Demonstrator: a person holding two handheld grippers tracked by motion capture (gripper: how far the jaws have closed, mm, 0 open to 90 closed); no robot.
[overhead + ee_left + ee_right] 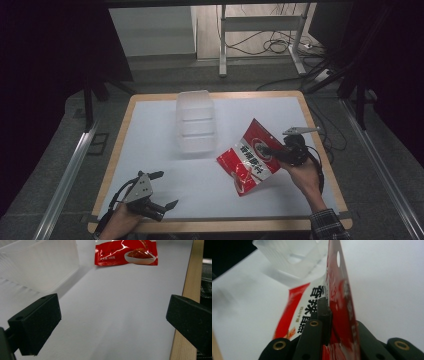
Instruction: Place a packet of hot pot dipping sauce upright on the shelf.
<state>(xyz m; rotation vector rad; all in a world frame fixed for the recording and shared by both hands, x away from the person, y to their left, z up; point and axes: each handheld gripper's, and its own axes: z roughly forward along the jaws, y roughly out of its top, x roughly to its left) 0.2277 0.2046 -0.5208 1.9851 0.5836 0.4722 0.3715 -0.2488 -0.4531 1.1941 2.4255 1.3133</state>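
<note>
- High view: my right gripper (pixel 268 151) comes in from the lower right, the forearm angled up and to the left with the hand (pixel 305 175) wrapped around the body. Its jaws are pinched on the red snack bag (pixel 248 159), gripping it near the right edge. The bag tilts up off the white table (pixel 160 130), its lower corner close to the surface.
- High view: my left gripper (pixel 165 192) sits low at the near left edge, held by the left hand (pixel 120 222), pointing right. Its jaws are spread with nothing between them, well apart from the bag. A clear plastic box (pixel 196 127) stands beyond both grippers, just left of the bag.
- Left gripper view: the two black jaws stand wide, bare tabletop between them. The bag (pixel 126 253) is far ahead of the jaws, the box (pixel 37 267) ahead to the left.
- Right gripper view: the jaws are pressed together on the bag (pixel 339 302), which stands edge-on between the pads and rises straight ahead. The box (pixel 292 257) lies beyond the jaws, up and to the left.
</note>
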